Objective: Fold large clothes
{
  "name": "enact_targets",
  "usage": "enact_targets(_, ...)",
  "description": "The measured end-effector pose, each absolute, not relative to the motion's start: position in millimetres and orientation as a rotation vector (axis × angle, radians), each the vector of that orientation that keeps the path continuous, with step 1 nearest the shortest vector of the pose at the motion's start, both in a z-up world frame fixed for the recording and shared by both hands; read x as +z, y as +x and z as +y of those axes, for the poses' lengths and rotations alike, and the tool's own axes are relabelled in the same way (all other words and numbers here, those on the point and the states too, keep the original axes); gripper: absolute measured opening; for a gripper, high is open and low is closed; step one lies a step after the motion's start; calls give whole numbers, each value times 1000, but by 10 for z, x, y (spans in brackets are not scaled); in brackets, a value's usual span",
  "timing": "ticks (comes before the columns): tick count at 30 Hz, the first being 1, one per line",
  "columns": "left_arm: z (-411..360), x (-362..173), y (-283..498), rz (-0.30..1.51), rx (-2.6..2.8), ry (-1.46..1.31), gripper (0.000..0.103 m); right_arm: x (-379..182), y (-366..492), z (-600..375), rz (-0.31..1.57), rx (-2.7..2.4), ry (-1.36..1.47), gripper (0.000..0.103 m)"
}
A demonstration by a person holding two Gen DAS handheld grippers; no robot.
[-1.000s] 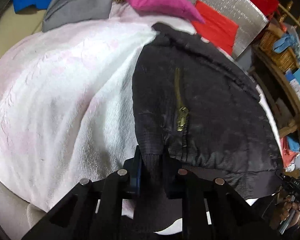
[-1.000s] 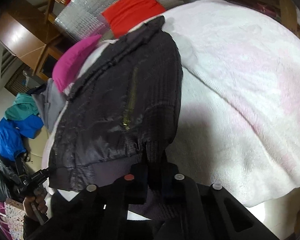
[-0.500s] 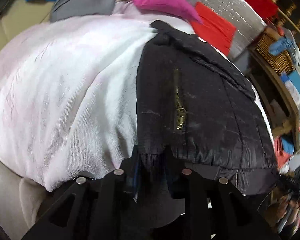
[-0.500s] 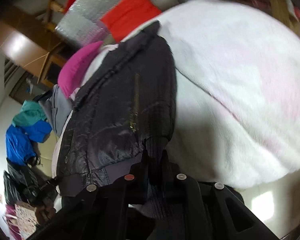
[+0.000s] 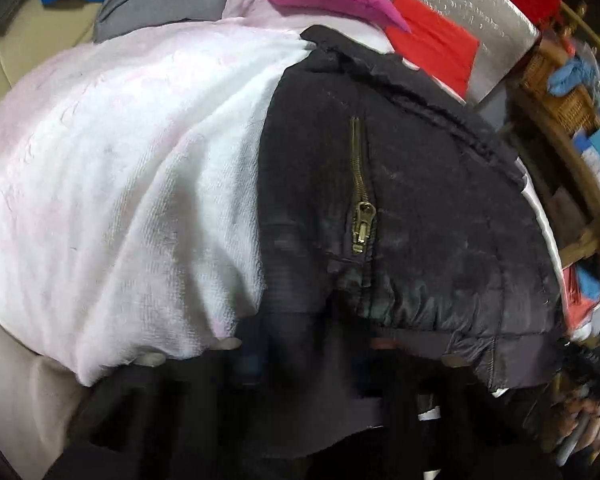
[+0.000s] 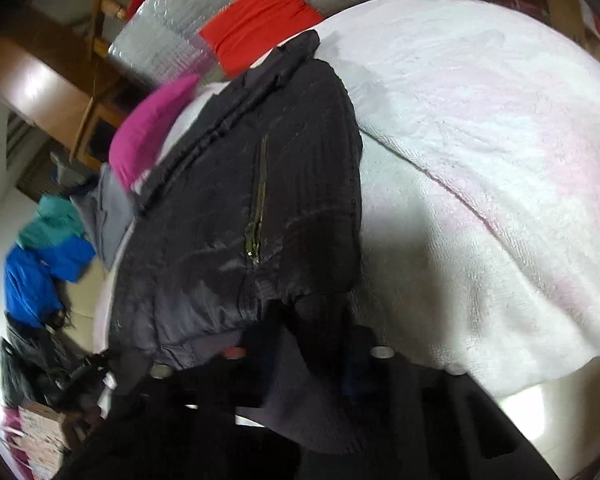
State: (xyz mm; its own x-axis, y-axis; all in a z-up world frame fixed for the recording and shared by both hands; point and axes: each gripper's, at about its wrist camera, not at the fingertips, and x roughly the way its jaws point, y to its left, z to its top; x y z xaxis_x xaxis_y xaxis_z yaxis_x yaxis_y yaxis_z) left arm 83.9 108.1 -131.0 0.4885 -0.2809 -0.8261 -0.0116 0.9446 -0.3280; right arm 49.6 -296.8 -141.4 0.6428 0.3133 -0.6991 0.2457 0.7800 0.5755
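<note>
Both grippers are down at the near hem of the black jacket (image 5: 400, 208), which lies on the white blanket (image 5: 120, 200), its collar at the far end. The left gripper (image 5: 296, 344) is clenched on the ribbed cuff; its jaws have just been closing on that fabric. The right gripper (image 6: 312, 340) has also just closed, pinching ribbing. The risk, I'd say: thin bites on slick nylon. Any tug could slip a cuff free, or drag the blanket and spoil the fold.
</note>
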Motion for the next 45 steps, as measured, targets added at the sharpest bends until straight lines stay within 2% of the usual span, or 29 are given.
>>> enact_targets(2,1138,-1239,808,1035,-177,-323,17,-1327,472,-2984,877,56,692,10)
enact_targets(7,1160,-921,629,946,-205,-309,16,-1041,309,-2981,817,92,686,9)
enact_targets(9,1160,-985,655,963,-199,-320,17,-1089,298,-3008,829,88,691,9)
enact_targets(12,1160,-1185,799,1017,-183,-346,21,-1284,356,-3064,862,80,754,15)
enact_targets(14,1186,-1269,846,1034,-166,-378,25,-1337,357,-3077,853,60,767,23)
enact_targets(18,1248,-1280,876,1026,-169,-424,42,-1317,390,-3058,824,37,742,65)
enact_targets(19,1286,-1281,834,1024,-173,-425,50,-1308,409,-3057,817,33,732,66)
enact_targets(23,1161,-1309,882,1032,-181,-386,52,-1356,529,-3013,846,60,721,66)
enact_targets(24,1130,-1325,884,1040,-168,-350,52,-1373,564,-2973,862,54,702,60)
enact_targets(25,1123,-1341,883,1046,-162,-329,47,-1386,587,-2947,877,49,687,35)
enact_targets(26,1095,-1340,887,1053,-143,-293,28,-1403,607,-2931,896,55,683,22)
enact_targets(28,1104,-1311,880,1051,-146,-281,20,-1376,607,-2898,901,57,657,16)
enact_targets(36,1075,-1045,683,986,-160,-254,17,-1273,511,-2884,875,94,668,14)
enact_targets(45,987,-1095,758,1020,-107,-182,18,-1302,427,-2913,863,118,685,14)
